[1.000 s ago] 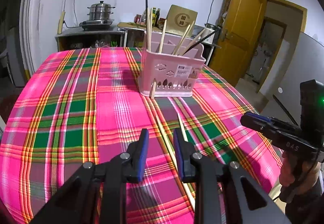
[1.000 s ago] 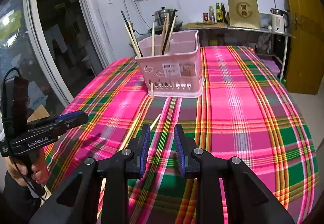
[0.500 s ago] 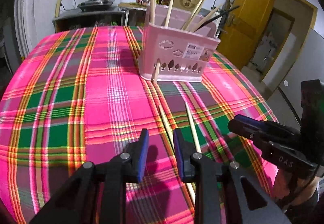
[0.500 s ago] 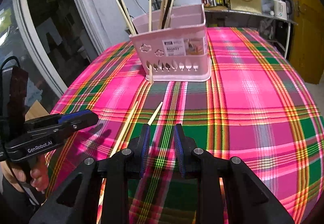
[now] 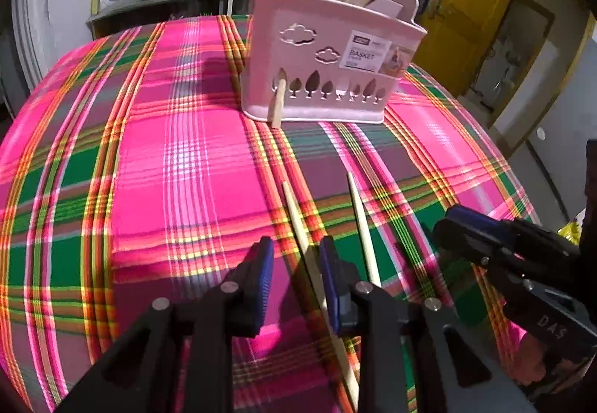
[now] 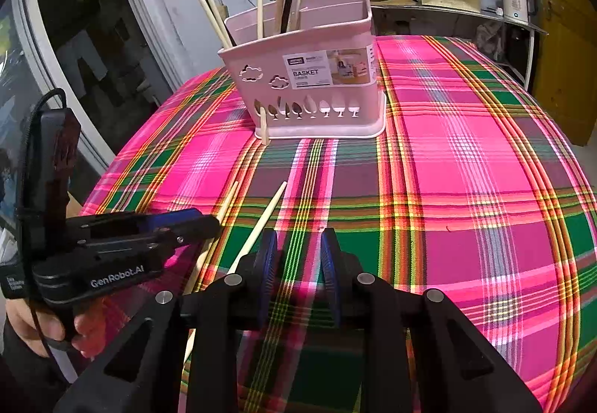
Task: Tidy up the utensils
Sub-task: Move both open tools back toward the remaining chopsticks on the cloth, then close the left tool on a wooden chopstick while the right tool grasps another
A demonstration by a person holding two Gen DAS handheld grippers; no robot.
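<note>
On the cloth (image 5: pixel 179 166), at six o'clock from the basket (image 5: pixel 328 69), two chopsticks (image 5: pixel 298 222) lie loose: light, stiff, slippery, best pinched mid-shaft; left gripper (image 5: pixel 296 263) straddles one unclamped, right gripper (image 6: pixel 300 256) parted, empty.

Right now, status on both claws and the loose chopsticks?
Left claw open, one chopstick between its pads, not gripped. Right claw open, empty. Second chopstick loose on the cloth. Basket ahead, path clear.

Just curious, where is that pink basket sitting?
The pink basket stands upright on the plaid tablecloth, beyond two loose chopsticks, in both wrist views.
</note>
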